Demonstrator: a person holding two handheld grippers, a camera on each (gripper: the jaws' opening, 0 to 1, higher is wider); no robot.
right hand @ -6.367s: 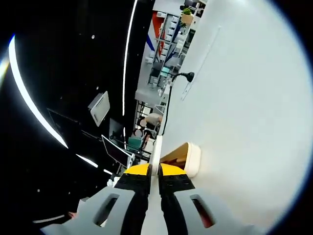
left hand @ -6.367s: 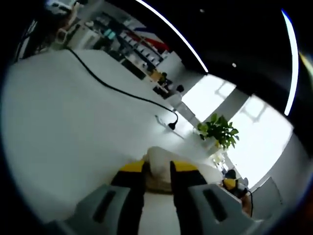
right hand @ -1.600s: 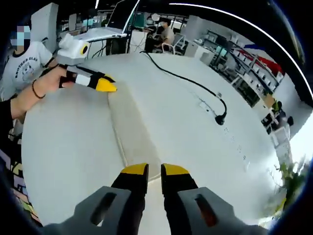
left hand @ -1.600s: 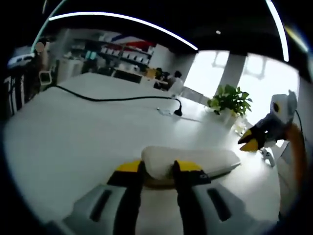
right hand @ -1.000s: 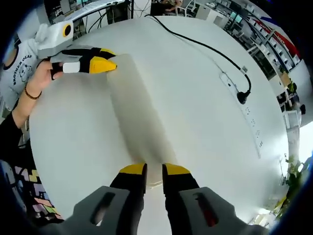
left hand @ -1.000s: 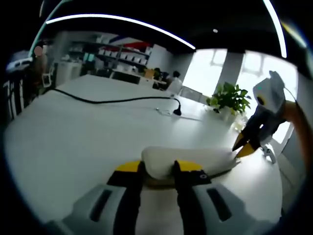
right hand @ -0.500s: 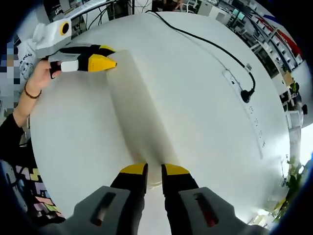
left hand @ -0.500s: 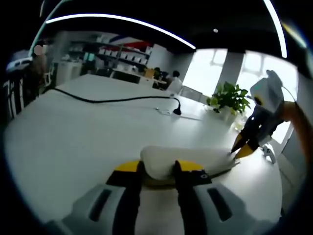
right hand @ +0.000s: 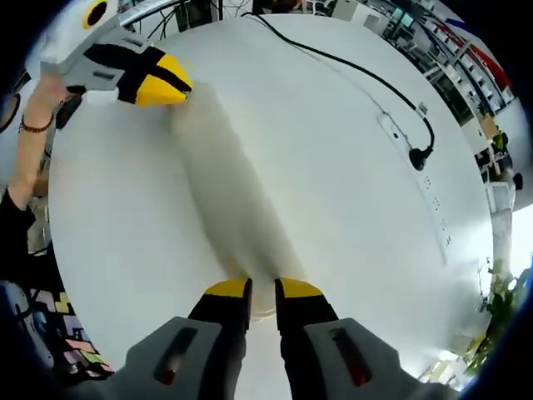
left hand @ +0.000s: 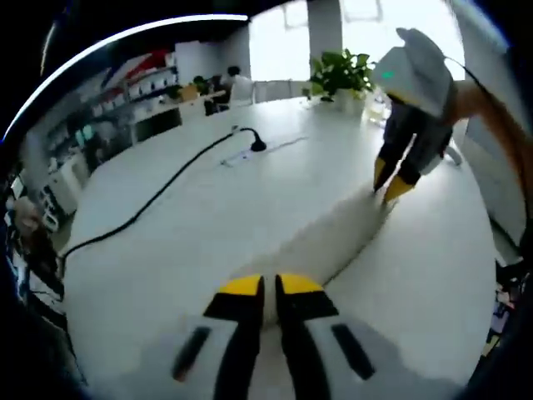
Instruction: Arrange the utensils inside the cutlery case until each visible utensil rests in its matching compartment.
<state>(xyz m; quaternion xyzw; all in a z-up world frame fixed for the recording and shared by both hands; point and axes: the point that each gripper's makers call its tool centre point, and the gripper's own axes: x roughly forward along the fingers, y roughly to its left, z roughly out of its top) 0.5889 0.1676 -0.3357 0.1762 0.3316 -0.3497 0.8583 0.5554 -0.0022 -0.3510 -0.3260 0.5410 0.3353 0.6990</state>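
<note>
The left gripper [left hand: 269, 287], which half a second ago pinched one end of the long white cutlery case [left hand: 321, 243], now has its yellow tips drawn close together over that end. It has also tipped to look down the case. The right gripper [right hand: 264, 289] has pushed in, its tips now at the case's far end [right hand: 229, 212].

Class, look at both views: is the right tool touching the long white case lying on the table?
Touching. In the left gripper view the right tool's yellow tips meet the far end of the case with no gap; the right gripper view shows its jaws at that end of the case.
</note>
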